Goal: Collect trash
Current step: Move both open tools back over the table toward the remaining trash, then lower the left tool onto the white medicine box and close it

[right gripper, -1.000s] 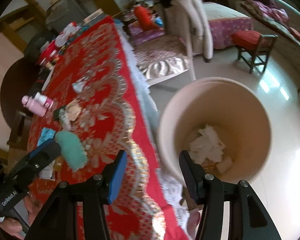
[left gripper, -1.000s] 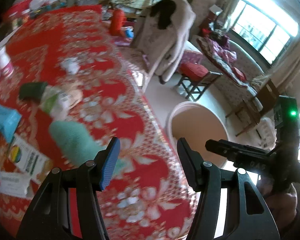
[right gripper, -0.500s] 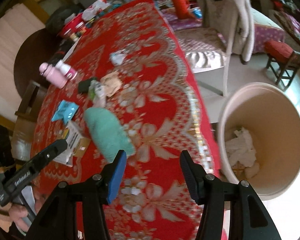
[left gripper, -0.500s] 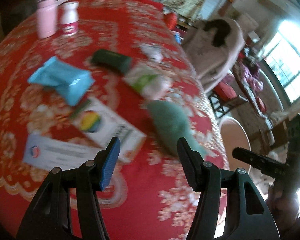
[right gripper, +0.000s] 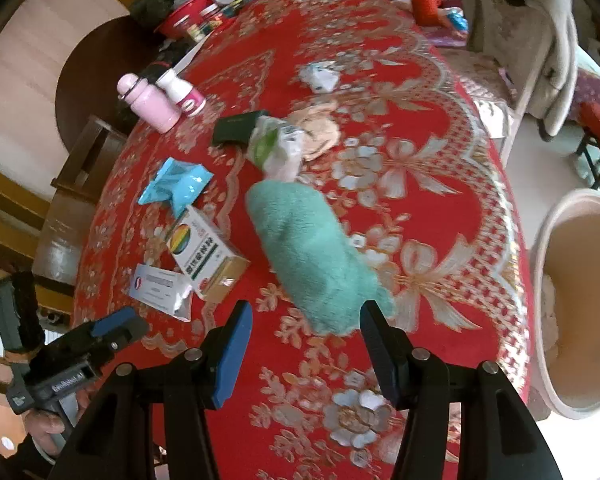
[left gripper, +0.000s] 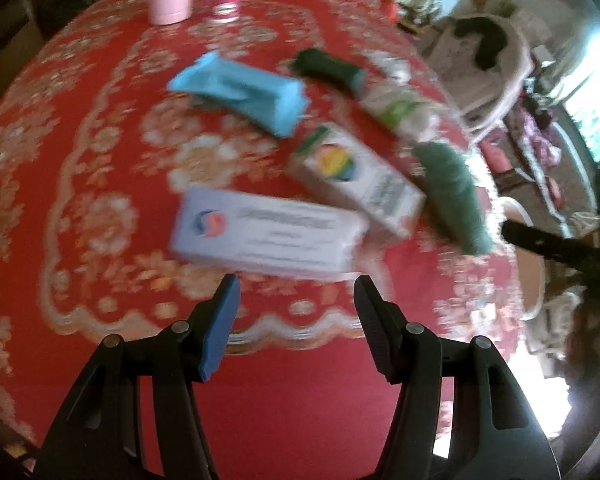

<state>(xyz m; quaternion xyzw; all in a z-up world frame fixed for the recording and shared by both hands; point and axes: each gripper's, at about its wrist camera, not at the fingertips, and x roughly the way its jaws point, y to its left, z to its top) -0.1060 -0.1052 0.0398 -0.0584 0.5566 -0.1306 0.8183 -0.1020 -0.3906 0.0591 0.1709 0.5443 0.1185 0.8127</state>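
Red floral cloth covers the whole surface (right gripper: 440, 152), and we've got both hand-held grippers spread, nothing in either. Our left hand-held gripper (left gripper: 296, 300) hangs just short of the flat white printed box (left gripper: 268, 232), so we'd come down square across its narrow width. Our right hand-held gripper (right gripper: 306, 328) sits near the fuzzy teal cloth (right gripper: 312, 256). Past that cloth, off the cloth-covered edge, waits the beige plastic bin (right gripper: 580, 400), with clear room between.
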